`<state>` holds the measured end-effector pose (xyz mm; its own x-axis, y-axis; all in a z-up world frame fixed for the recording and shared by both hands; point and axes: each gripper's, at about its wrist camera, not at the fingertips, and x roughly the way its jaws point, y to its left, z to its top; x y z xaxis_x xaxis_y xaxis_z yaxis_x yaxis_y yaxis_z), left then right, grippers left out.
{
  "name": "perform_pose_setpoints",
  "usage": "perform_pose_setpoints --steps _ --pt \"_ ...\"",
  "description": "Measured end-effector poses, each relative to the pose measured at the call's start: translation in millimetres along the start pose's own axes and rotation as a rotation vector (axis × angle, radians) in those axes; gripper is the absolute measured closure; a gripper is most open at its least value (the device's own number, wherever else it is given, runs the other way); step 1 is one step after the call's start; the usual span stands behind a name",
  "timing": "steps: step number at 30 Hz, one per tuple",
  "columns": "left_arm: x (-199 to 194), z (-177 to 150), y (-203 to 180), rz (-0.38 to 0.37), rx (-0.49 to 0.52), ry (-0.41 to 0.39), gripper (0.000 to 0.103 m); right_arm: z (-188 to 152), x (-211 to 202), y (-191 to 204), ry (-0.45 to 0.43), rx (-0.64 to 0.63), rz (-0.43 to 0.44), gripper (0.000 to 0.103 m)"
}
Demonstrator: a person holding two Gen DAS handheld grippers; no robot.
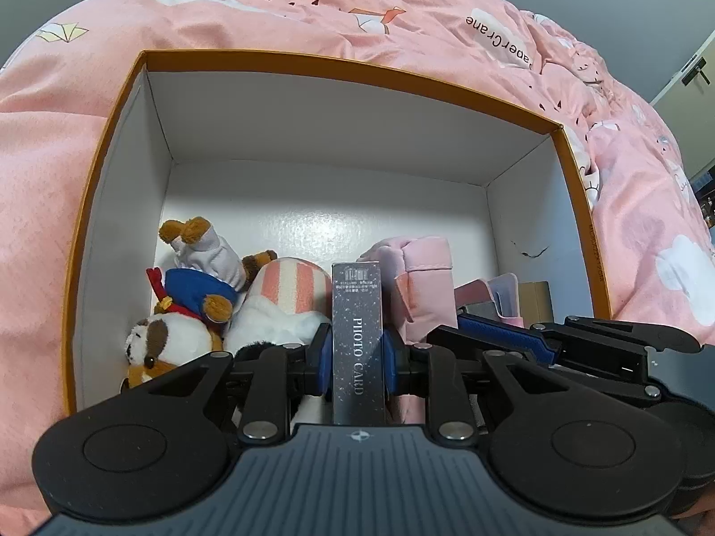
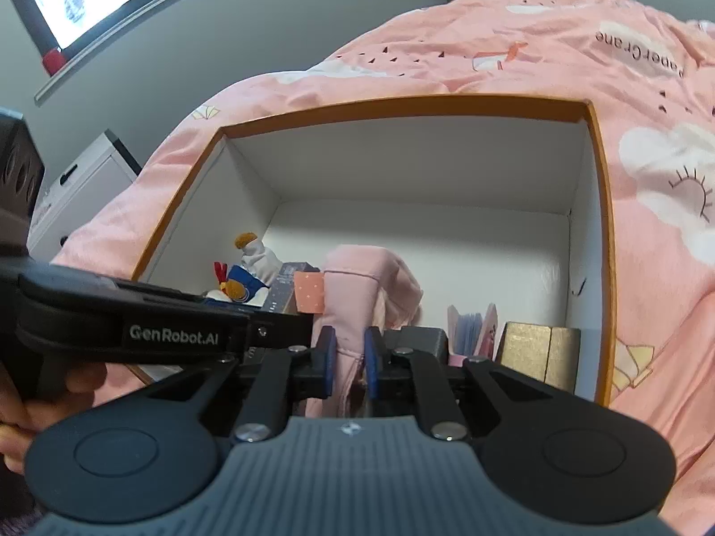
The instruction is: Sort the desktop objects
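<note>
My left gripper (image 1: pixel 356 350) is shut on a dark, speckled "PHOTO CARD" box (image 1: pixel 357 312), held upright over the near part of an open orange-rimmed box (image 1: pixel 339 64) with white inner walls. My right gripper (image 2: pixel 349 359) is shut on a pink fabric item (image 2: pixel 357 286), which stands up between its blue pads inside the same orange-rimmed box (image 2: pixel 402 105). From the left wrist view the pink fabric item (image 1: pixel 424 277) rises just right of the card box, and the right gripper's body lies at the lower right.
In the box lie a brown-and-white plush in blue (image 1: pixel 187 308), a pink-striped plush (image 1: pixel 286 299), a small pink booklet (image 2: pixel 473 321) and a gold box (image 2: pixel 536 348). The far half of the box floor is bare. Pink bedding (image 1: pixel 313 9) surrounds it. A hand (image 2: pixel 27 406) holds the left tool.
</note>
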<state>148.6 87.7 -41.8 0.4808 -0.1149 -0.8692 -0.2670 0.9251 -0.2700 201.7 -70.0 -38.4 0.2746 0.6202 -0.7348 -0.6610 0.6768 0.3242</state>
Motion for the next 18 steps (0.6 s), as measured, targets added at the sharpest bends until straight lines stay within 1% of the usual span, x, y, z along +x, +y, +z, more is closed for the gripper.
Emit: perform_pose_setpoints --steps 5,9,15,16,17,18 --pt "0 -10 -7 0.006 0.075 -0.044 0.077 1 0 -5 0.011 0.021 0.014 0.091" --pt "0 -17 -11 0.001 0.159 -0.057 0.076 1 -1 -8 0.013 0.038 0.023 0.091" --pt "-4 -13 -6 -0.028 0.13 -0.052 0.077 1 -2 -9 0.015 0.038 0.022 0.091" --pt "-5 -13 -6 -0.033 0.132 -0.053 0.075 1 -2 -9 0.015 0.038 0.023 0.091" --pt "-8 -13 -6 -0.042 0.132 -0.055 0.07 1 -2 -9 0.015 0.039 0.025 0.091" --pt "-11 -13 -5 -0.051 0.13 -0.057 0.067 1 -2 -9 0.015 0.04 0.026 0.091"
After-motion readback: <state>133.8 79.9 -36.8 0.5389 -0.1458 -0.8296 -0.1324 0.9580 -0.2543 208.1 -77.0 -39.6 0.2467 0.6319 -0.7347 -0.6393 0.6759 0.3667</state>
